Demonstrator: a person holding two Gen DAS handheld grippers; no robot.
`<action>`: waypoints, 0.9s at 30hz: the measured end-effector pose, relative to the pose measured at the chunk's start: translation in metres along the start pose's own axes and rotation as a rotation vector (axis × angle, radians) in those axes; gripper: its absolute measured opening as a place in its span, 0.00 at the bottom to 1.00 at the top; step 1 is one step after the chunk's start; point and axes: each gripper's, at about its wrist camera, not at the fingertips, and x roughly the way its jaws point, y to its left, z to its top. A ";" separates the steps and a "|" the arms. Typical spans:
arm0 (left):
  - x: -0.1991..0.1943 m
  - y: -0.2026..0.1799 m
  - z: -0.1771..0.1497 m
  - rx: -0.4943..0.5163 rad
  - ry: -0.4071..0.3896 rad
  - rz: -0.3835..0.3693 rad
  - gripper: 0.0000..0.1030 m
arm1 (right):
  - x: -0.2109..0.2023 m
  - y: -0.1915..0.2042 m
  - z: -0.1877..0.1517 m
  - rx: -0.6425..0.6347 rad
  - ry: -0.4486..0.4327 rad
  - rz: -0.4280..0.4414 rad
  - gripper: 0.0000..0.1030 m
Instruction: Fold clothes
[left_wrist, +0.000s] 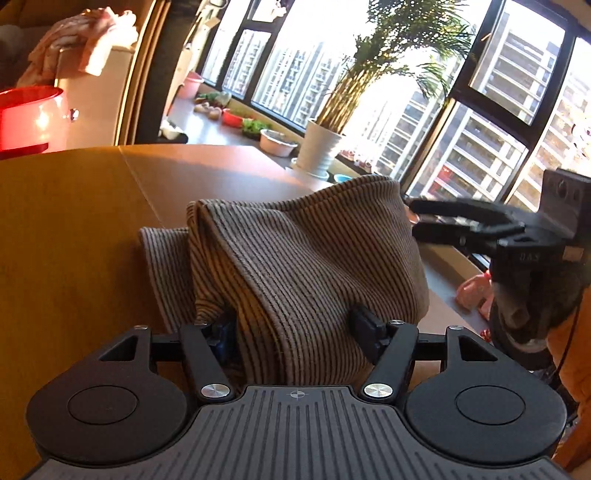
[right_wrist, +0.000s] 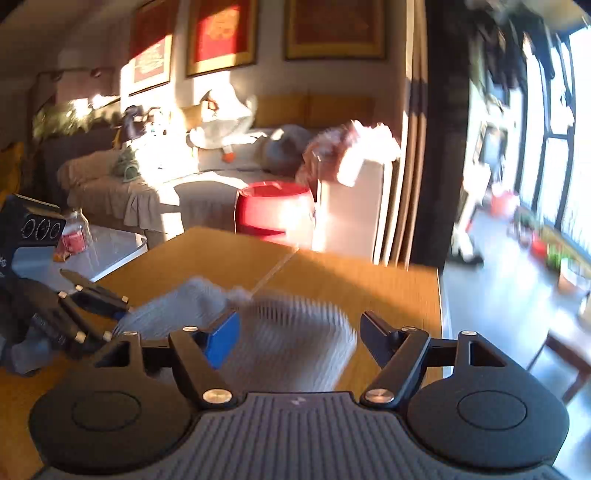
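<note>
The striped knit garment (left_wrist: 295, 266), bunched mid-frame on the wooden table (left_wrist: 74, 229), is soft, light and limp; grip doubled edges: left gripper (left_wrist: 295, 332) jaws stand apart around fabric, right gripper (right_wrist: 299, 339) jaws gape, holding nothing.

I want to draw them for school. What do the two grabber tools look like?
Both are black plastic. The left gripper and right gripper each have a ribbed grey body, two round black discs, silver screws and angled black finger arms. One finger pad is bright blue. An orange sleeve with a thin black cable shows beside the right one.
</note>
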 end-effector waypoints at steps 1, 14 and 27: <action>0.001 0.001 -0.002 -0.012 0.003 -0.005 0.65 | 0.005 -0.002 -0.011 0.045 0.013 0.016 0.73; -0.039 -0.042 -0.011 -0.010 0.071 -0.145 0.33 | 0.002 -0.003 -0.018 0.177 0.033 0.149 0.13; -0.070 -0.013 0.004 0.003 -0.051 0.075 0.44 | 0.098 0.005 0.006 0.084 0.146 0.005 0.21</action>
